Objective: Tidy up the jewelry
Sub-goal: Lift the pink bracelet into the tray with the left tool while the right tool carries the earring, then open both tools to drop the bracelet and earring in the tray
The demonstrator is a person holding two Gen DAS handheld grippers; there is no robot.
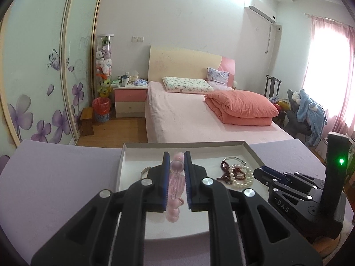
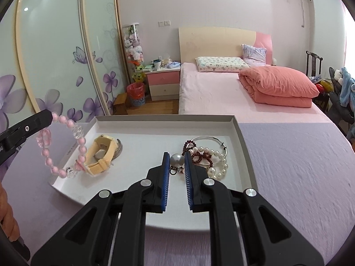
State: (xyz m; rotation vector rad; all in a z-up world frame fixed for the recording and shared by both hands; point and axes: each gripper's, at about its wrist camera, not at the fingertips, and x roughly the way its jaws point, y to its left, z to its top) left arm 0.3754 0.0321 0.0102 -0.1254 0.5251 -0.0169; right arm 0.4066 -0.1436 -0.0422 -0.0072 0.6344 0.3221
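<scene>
A pink bead bracelet (image 1: 176,181) is clamped in my left gripper (image 1: 176,155), which is shut on it. In the right wrist view the bracelet (image 2: 45,137) hangs as a loop from the left gripper (image 2: 47,116) over the left end of a white shallow tray (image 2: 168,118). My right gripper (image 2: 176,154) is shut on a large grey pearl pendant (image 2: 176,160) above the tray floor. From the left wrist view the right gripper (image 1: 260,170) sits beside a heap of jewelry. The heap holds a pearl strand (image 2: 219,168), dark red beads (image 2: 195,155) and a silver bangle (image 2: 210,137).
A cream wristwatch (image 2: 104,153) lies in the tray's left half. The tray (image 1: 184,143) rests on a lilac cloth-covered table (image 2: 288,166). Beyond the table stands a pink bed (image 2: 221,97). A person's hand (image 2: 8,210) shows at the left edge.
</scene>
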